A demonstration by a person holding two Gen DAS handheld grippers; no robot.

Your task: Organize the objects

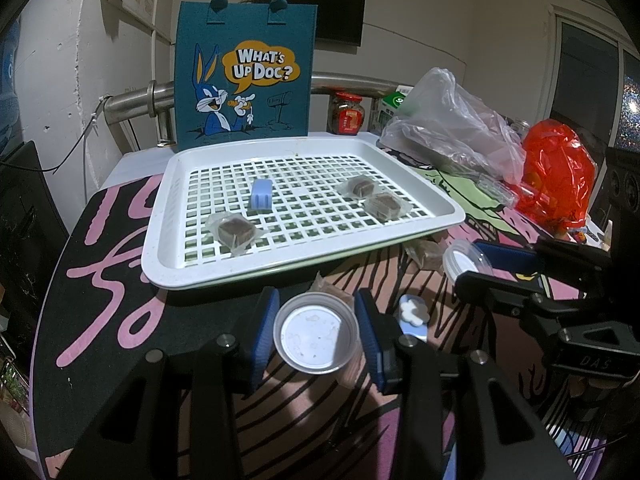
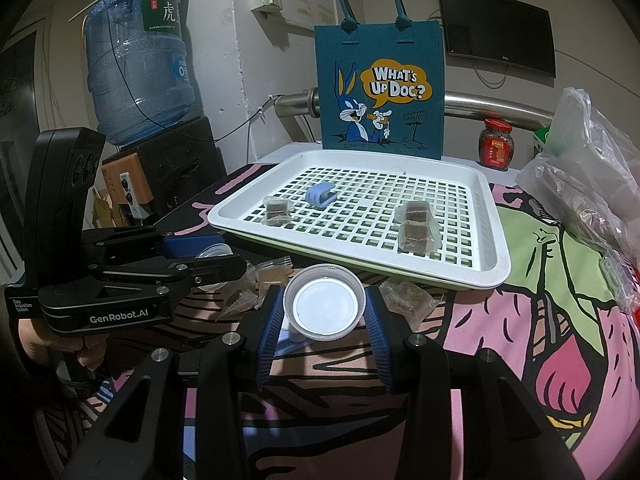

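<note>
My left gripper [image 1: 316, 334] is shut on a small clear plastic cup [image 1: 316, 336], held just in front of the white slotted tray [image 1: 172, 184]. My right gripper [image 2: 325, 316] is shut on a round clear lid [image 2: 325, 308], also in front of the tray [image 2: 496, 216]; the lid shows in the left wrist view [image 1: 464, 262]. On the tray lie three wrapped brown cubes [image 1: 234, 232] [image 1: 360, 188] [image 1: 384, 205] and a light-blue clip [image 1: 261, 196]. More wrapped cubes [image 2: 404, 296] and a blue-white clip [image 1: 414, 314] lie on the table by the grippers.
A blue Bugs Bunny tote bag [image 1: 244, 76] stands behind the tray. A red-lidded jar [image 1: 346, 114], a clear plastic bag [image 1: 452, 128] and a red plastic bag [image 1: 556, 172] sit at the right. A water jug [image 2: 140, 60] stands off the table at the left.
</note>
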